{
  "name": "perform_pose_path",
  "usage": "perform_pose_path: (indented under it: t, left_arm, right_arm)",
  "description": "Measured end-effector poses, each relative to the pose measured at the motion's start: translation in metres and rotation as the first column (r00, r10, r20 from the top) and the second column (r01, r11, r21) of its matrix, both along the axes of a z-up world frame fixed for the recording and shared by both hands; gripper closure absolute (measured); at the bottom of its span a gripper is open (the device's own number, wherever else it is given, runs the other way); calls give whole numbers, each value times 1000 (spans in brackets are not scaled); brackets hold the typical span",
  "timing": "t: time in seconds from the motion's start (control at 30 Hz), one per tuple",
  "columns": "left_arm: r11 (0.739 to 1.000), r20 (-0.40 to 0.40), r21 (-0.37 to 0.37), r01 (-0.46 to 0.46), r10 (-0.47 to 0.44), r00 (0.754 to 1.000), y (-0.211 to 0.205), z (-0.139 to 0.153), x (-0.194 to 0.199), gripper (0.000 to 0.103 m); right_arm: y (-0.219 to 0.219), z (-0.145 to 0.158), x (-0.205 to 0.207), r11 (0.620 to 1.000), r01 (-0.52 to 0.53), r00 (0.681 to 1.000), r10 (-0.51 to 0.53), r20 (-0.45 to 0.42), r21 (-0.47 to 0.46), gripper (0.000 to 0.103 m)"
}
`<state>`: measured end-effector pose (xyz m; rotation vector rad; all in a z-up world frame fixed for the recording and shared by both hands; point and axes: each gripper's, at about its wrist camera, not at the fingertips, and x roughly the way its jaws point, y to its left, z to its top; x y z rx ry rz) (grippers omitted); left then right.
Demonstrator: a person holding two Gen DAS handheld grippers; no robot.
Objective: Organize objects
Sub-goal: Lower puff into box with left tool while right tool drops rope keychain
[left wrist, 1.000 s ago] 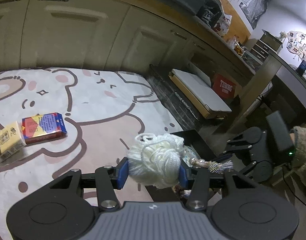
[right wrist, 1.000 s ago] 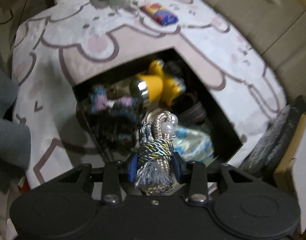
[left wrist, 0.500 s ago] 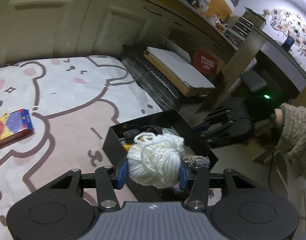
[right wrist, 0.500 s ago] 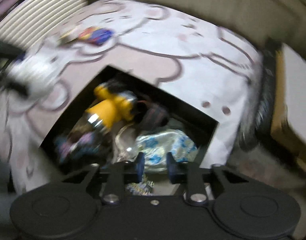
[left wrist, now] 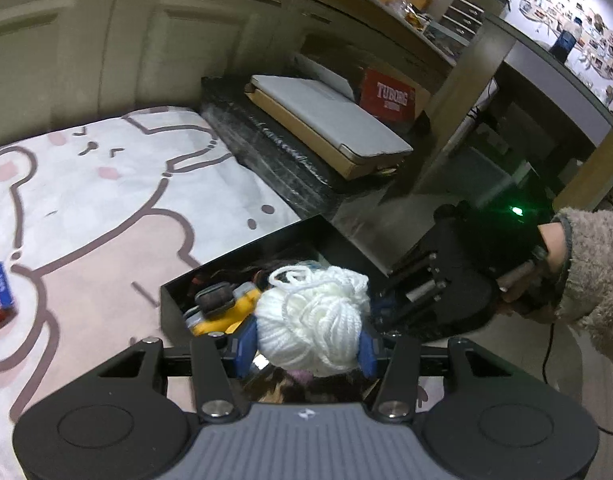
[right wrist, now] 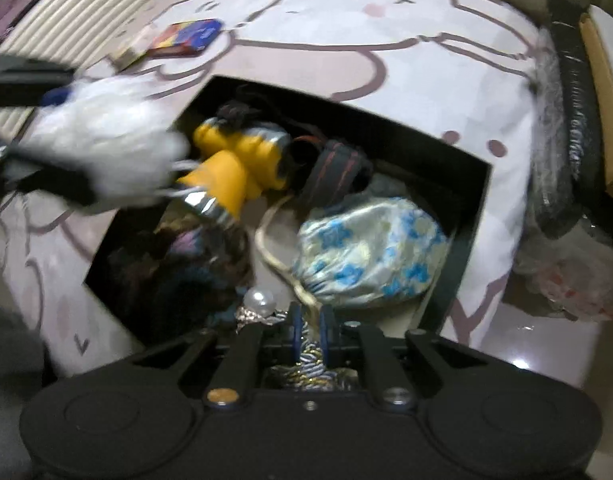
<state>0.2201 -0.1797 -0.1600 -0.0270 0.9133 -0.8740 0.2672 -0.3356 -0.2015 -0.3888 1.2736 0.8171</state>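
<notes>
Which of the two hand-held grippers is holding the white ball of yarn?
The left hand-held gripper clamps the white ball of yarn above the black storage box. The right hand-held gripper pinches a twisted blue-and-silver tassel cord instead.

home: cartoon rug (left wrist: 106, 208), cupboards (left wrist: 106, 40)

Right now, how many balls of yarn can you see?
2: a white yarn ball clamped in the left gripper over the black box, and a dark multicoloured yarn ball lying inside it. Clutter may hide others.
</notes>
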Motion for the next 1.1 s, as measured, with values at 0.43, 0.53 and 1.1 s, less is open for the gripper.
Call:
perform_pose_path:
  t: [0.43, 0.53, 1.1]
  left_arm:
    - [973, 38, 197, 116, -126, 991, -56, -38, 8, 49]
    - [965, 83, 233, 122, -145, 986, -57, -35, 1, 42]
    - [963, 59, 244, 115, -133, 989, -32, -29, -15, 36]
  right_arm:
    - [-6, 7, -14, 1000, -17, 1000, 17, 14, 15, 93]
    - [-11, 13, -8, 999, 29, 999, -31, 39, 37, 92]
    - [14, 4, 1, 975, 186, 980, -193, 54, 120, 92]
